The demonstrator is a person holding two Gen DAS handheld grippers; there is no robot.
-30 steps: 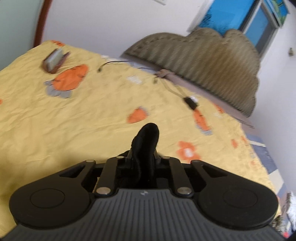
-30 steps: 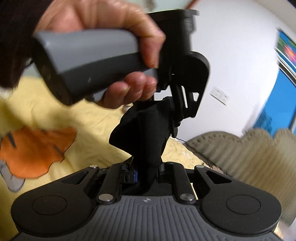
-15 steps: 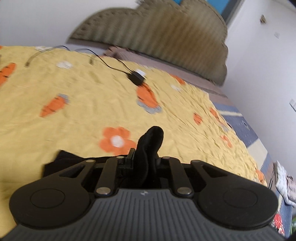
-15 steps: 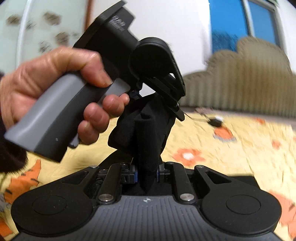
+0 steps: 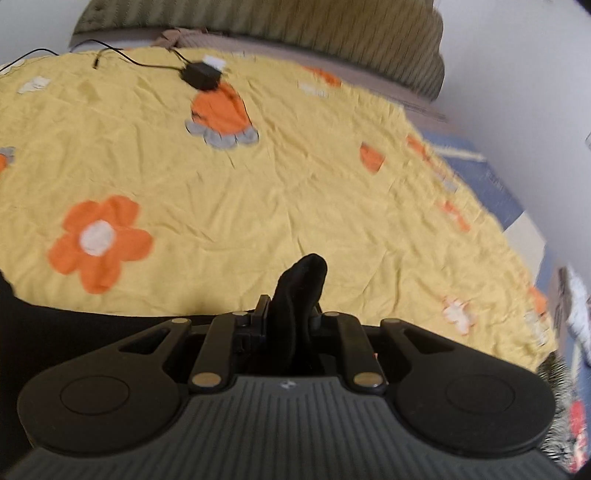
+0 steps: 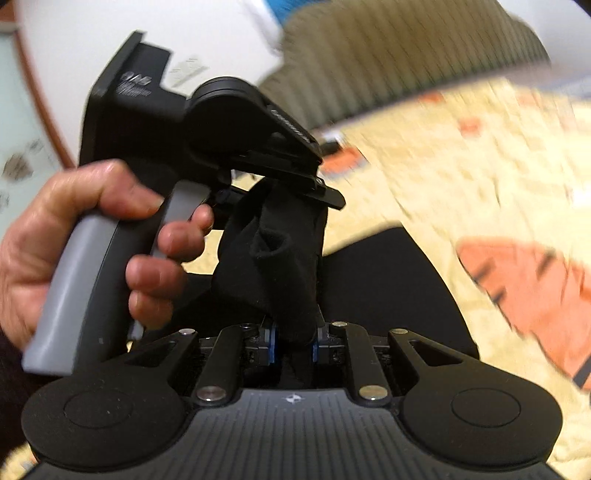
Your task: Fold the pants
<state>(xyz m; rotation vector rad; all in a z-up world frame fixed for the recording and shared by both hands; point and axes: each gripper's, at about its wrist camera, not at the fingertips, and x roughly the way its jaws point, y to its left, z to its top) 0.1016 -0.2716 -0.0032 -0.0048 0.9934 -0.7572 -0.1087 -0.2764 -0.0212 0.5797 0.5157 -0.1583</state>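
The black pants (image 5: 299, 295) are pinched in both grippers: the left gripper (image 5: 291, 314) is clamped on a bunched fold, and the right gripper (image 6: 293, 339) is closed on another bunch of the same cloth. Both held ends are raised off the bed (image 5: 295, 192), while the rest of the pants lies on the yellow flowered bedspread at about 8 o'clock in the left wrist view. The fold is judged to be under way: two ends are gathered close together but nothing has been laid flat or smoothed, and how many folds remain cannot be told.

Only the left wrist view shows the charger block (image 5: 201, 75) with its cable at 11 o'clock and the headboard (image 5: 332, 26) at 12. Only the right wrist view shows the person's hand (image 6: 92, 251) gripping the left gripper's grey handle at 9 o'clock.
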